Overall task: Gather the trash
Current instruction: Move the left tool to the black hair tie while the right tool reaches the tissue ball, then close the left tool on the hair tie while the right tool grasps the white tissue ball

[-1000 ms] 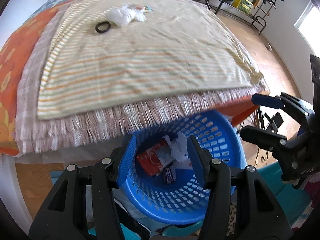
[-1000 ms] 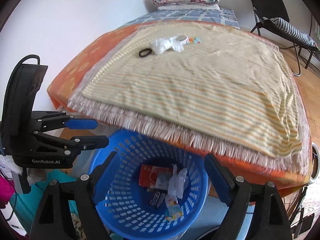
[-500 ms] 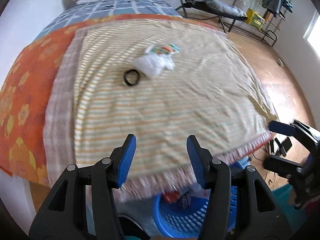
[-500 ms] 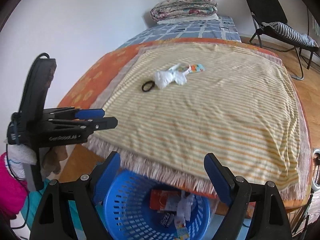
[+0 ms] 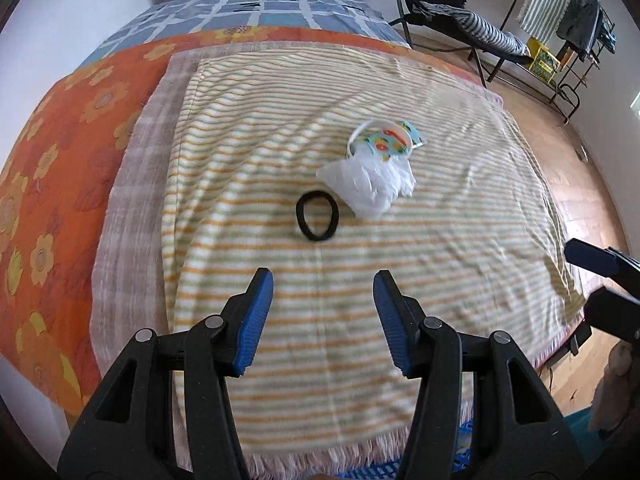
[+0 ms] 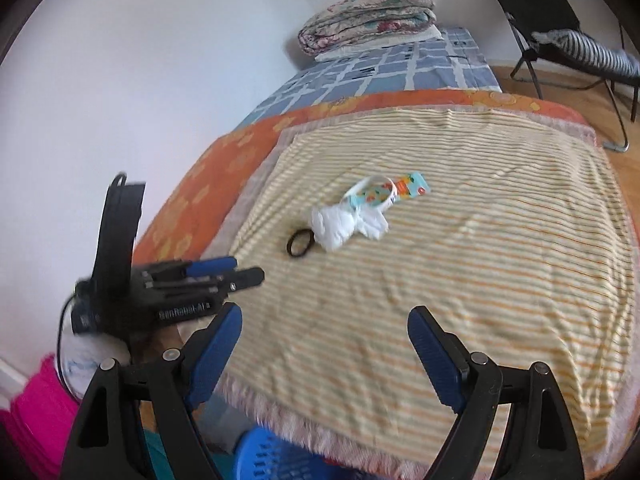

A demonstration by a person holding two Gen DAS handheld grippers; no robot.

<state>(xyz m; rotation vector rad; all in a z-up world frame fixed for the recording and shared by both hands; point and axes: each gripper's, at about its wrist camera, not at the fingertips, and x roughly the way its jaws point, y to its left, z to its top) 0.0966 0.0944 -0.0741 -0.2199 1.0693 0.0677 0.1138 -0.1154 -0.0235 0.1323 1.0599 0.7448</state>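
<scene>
A crumpled white tissue [image 5: 370, 184] lies on the striped yellow blanket [image 5: 360, 320], with a colourful wrapper [image 5: 394, 142] and a white ring just behind it and a black hair band [image 5: 317, 216] to its left. The same pile shows in the right wrist view: tissue [image 6: 344, 226], wrapper [image 6: 400, 190], hair band [image 6: 299, 243]. My left gripper [image 5: 323, 316] is open and empty above the blanket, short of the hair band; it also shows in the right wrist view [image 6: 224, 270]. My right gripper [image 6: 325, 354] is open and empty over the bed's near edge.
The blue trash basket [image 6: 276, 458] sits on the floor under the bed's fringed near edge, mostly hidden. An orange flowered sheet [image 5: 48, 168] covers the bed's left side. Folded quilts [image 6: 368, 16] lie at the head. A black chair [image 5: 448, 12] stands at the right.
Both grippers have risen from over the blue basket and moved forward over the bed. The basket has dropped almost out of view and the tissue pile is nearer.
</scene>
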